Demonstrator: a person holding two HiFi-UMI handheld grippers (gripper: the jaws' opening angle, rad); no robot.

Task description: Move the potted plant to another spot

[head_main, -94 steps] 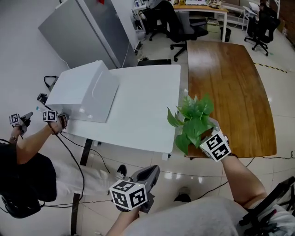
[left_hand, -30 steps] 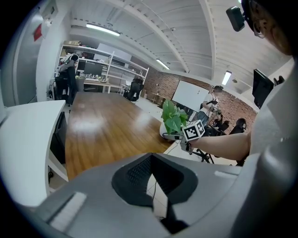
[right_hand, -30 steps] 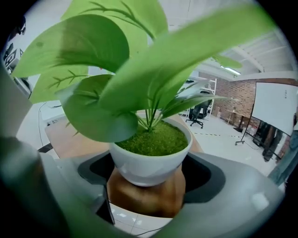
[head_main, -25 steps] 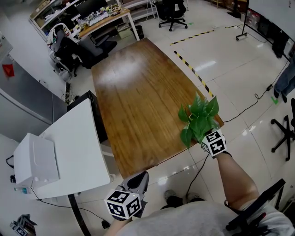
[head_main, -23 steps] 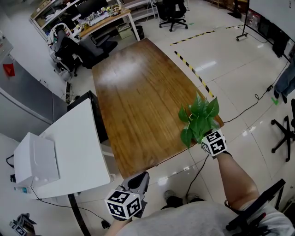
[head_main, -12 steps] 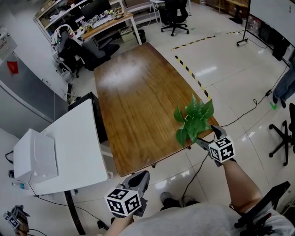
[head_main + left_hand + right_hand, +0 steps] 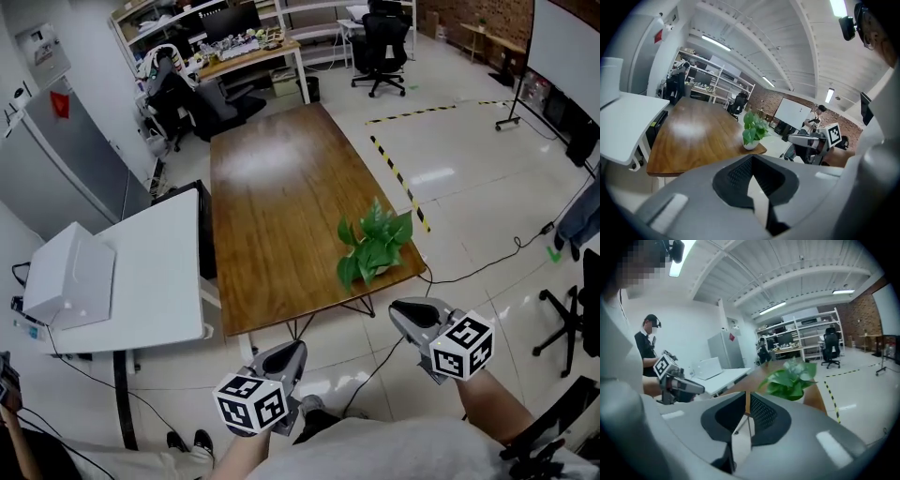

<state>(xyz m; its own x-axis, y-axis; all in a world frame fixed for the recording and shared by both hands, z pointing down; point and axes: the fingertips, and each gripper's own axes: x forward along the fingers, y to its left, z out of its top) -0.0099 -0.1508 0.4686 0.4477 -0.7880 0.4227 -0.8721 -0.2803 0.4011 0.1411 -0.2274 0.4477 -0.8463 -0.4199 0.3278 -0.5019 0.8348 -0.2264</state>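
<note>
- Found the potted plant (image 7: 372, 246) standing upright on the wooden table (image 7: 277, 178), close to the near right corner and not far from the edge; nothing touching it.
- Noted the right gripper (image 7: 746, 398) well apart from the plant, held over the floor in front of the table; jaws closing, almost together, with nothing between them.
- Noted the left gripper (image 7: 752, 160) lower and more to the left, also over the floor; jaws together, no thing held.
- Judged the move as probably finished, with the plant set down free on the wood; not possible to confirm more from here.
- Judged the plant as rather light but a little top-heavy, because of the wide bunch of leaves (image 7: 380, 230) over a small white pot (image 7: 750, 146).
- Judged the leaves and stems as soft and easy to tear; no good place for the jaws.
- Judged the pot as stiff, smooth and rounded, so likely to slip under a weak grip; possibly breakable, material not clear.
- Best hold, if needed again: on the pot wall or rim, coming in low under the leaves; kept upright, to avoid spilling soil.
- Seen as a risk: the nearness of the table edge; a push there could send the pot down to the floor.
</note>
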